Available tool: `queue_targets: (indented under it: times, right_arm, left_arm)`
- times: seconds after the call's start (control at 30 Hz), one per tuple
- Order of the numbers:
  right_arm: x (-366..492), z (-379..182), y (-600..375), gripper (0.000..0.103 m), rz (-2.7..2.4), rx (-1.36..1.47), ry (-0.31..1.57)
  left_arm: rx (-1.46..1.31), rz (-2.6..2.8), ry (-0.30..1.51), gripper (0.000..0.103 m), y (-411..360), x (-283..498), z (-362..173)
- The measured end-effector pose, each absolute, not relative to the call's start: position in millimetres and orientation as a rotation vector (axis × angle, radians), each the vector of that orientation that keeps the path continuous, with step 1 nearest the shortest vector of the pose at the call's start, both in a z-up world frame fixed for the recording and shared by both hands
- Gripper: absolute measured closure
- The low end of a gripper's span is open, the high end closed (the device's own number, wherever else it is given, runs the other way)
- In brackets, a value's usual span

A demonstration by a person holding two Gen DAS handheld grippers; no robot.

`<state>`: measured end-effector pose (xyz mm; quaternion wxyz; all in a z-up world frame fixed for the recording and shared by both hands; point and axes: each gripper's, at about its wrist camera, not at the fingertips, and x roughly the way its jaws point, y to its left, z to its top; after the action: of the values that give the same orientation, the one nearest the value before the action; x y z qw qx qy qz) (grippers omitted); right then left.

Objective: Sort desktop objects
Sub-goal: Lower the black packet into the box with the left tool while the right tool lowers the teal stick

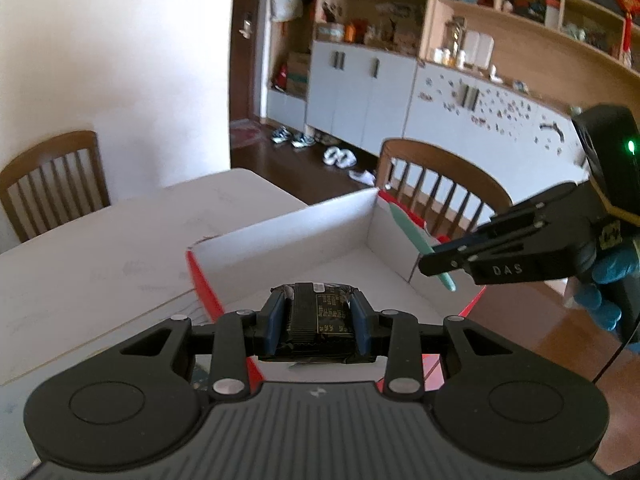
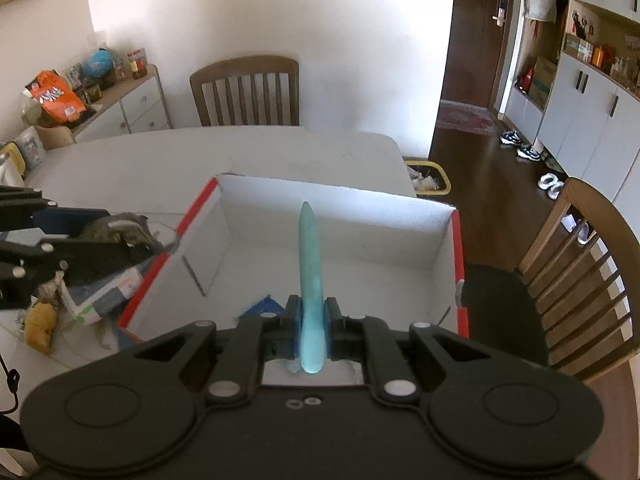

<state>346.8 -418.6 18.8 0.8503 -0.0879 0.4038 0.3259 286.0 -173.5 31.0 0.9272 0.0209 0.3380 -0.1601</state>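
Note:
My left gripper (image 1: 318, 322) is shut on a black snack packet (image 1: 320, 318) and holds it over the near edge of a white cardboard box with red rims (image 1: 280, 246). My right gripper (image 2: 311, 332) is shut on a long teal pen-like stick (image 2: 310, 264) and holds it above the same box (image 2: 332, 204), its tip pointing forward. The right gripper also shows in the left wrist view (image 1: 444, 262) with the teal stick (image 1: 420, 246) over the box's right wall. The left gripper with the packet shows at the left of the right wrist view (image 2: 120, 240).
The box stands on a white table (image 1: 100, 248). Left of the box lie a white carton (image 2: 104, 296), a yellow item (image 2: 40, 326) and other clutter. Wooden chairs (image 2: 246, 92) stand at the far side and right (image 2: 580, 264). A blue scrap (image 2: 262, 306) lies inside the box.

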Motion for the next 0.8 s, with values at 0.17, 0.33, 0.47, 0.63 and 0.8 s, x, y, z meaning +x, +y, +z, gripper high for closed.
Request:
queue_targets:
  times: [0.17, 0.33, 0.47, 0.63, 0.8]
  right_arm:
    - [362, 7, -415, 0.093, 0.688, -0.175, 0.890]
    - [369, -3, -411, 0.093, 0.690, -0.194, 0.924]
    - [372, -13, -407, 0.093, 0.705, -0.225, 0.960]
    - [386, -26, -400, 0.093, 0.706, -0.235, 1.010]
    - [399, -37, -395, 0.093, 0.703, -0.253, 1.054]
  left_arm:
    - [0.079, -0.365, 0.740, 0.069, -182, 309, 19]
    - [0.065, -0.398, 0.807, 0.069, -182, 328, 6]
    - [0.087, -0.433, 0.843, 0.069, -191, 341, -2]
    - [0.148, -0.483, 0.905, 0.069, -209, 358, -13]
    - [0.179, -0.486, 1.003, 0.069, -222, 373, -30]
